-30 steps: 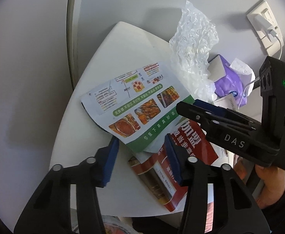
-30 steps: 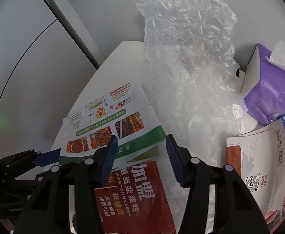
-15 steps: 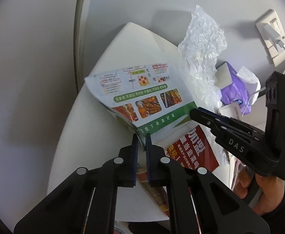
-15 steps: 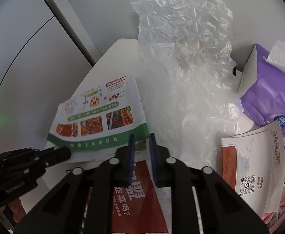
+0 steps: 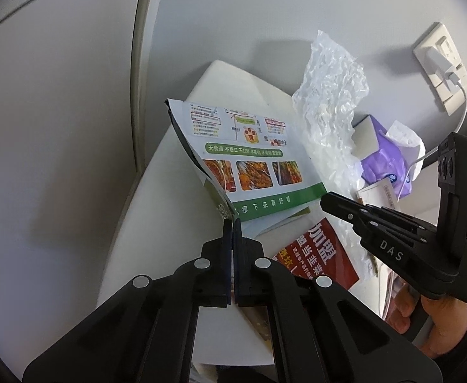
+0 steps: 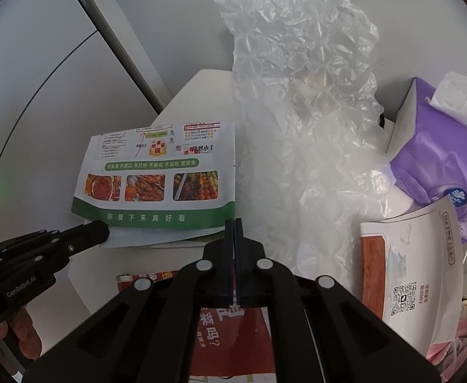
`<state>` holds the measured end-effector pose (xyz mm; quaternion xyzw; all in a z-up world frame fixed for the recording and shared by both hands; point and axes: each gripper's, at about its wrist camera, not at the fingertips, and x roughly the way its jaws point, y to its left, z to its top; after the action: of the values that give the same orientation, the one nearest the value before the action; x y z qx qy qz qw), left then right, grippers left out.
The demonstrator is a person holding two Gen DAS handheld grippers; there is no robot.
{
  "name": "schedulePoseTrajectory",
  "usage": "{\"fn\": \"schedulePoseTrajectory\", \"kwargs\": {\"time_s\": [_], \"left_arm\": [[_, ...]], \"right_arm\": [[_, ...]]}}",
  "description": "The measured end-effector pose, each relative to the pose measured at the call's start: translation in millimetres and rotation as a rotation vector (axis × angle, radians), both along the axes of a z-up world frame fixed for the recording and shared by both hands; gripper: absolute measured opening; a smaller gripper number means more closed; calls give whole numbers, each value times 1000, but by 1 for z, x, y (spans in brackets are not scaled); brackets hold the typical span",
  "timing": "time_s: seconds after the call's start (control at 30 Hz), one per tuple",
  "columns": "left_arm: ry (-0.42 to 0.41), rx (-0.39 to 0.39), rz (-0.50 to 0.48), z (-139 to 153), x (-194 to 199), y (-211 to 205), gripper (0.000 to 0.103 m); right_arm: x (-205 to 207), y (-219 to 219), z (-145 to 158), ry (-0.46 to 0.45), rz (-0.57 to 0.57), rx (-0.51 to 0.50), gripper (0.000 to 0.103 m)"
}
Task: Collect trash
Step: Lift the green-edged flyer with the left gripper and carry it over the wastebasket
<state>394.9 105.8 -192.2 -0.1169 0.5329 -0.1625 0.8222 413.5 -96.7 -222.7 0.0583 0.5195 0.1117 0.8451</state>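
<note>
White table (image 5: pixel 157 223) against the wall carries everything. Crumpled bubble wrap (image 6: pixel 303 111) stands at the table's back, leaning on the wall. Green food flyer (image 6: pixel 160 175) sits just left of the wrap, lifted off the table, both grippers pinching it: left gripper (image 5: pixel 232 223) jaws clamped on its near left corner, right gripper (image 6: pixel 234 223) jaws clamped on its near right corner. Red flyer (image 5: pixel 322 255) lies flat on the table under the green one. Purple tissue pack (image 6: pixel 441 159) right of the wrap. White QR leaflet (image 6: pixel 418 261) in front of the tissues.
</note>
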Motion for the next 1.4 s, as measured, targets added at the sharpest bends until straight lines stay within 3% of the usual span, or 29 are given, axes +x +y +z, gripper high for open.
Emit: {"fn": "schedulePoseTrajectory", "kwargs": {"time_s": [0.4, 0.73, 1.0, 1.4], "left_arm": [[-61, -2, -13, 44, -16, -1, 0], [-104, 8, -7, 80, -53, 24, 0], [-120, 21, 4, 91, -94, 54, 0], [-67, 56, 48, 85, -164, 106, 0]], "right_arm": [[-8, 8, 13, -34, -2, -1, 3], [-29, 21, 32, -56, 12, 15, 3], [-61, 45, 36, -46, 38, 19, 3], [-124, 96, 21, 24, 140, 4, 3]]}}
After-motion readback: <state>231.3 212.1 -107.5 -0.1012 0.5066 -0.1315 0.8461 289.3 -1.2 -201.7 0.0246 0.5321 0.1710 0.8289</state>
